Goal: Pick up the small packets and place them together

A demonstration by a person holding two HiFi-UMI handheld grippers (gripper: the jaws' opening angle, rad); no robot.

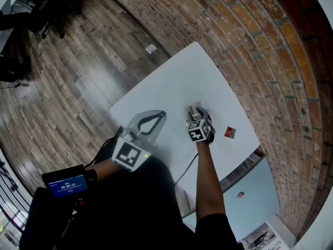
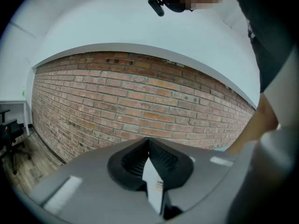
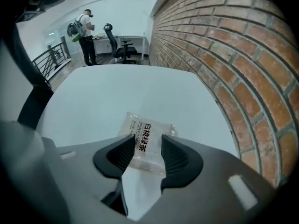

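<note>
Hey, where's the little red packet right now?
In the head view, the red packet lies on the white table just right of the right gripper, near the table edge that faces the brick wall.

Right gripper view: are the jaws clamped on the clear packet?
No: the right gripper has its jaws apart, and the clear packet lies flat on the white table between them.
</note>
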